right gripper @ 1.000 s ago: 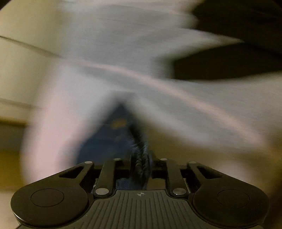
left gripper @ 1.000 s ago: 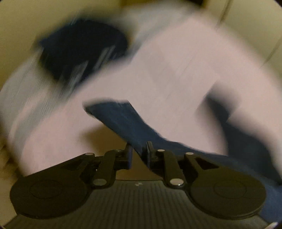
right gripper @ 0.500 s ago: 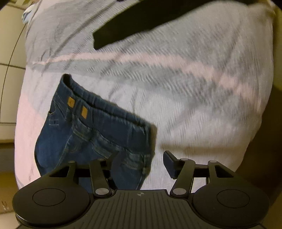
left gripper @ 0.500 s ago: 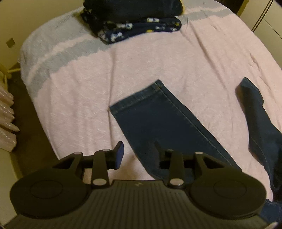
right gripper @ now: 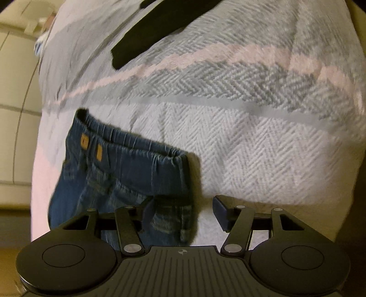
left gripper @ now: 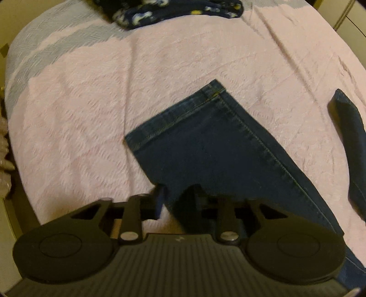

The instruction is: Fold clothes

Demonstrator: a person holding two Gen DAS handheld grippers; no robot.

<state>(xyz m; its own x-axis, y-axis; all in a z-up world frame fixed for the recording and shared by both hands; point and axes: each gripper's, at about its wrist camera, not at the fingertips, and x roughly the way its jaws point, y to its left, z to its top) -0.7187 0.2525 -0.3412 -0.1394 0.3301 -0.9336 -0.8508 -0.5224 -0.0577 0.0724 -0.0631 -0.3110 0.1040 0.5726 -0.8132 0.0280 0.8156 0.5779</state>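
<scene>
Both tools closer to the jeans than half a second ago, the earlier blur gone.

Left tool, jaws narrower than before but apart, straddles the edge of the jeans leg lying flat on the pink bed cover; its far end runs out of frame. Right tool is spread wide at the waistband. Folded dark clothes are cut off at the top.

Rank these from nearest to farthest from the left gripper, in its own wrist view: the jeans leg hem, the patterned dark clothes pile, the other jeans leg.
1. jeans leg hem, just ahead, centre.
2. other jeans leg, far right.
3. patterned dark clothes pile, top, across the blanket.
</scene>
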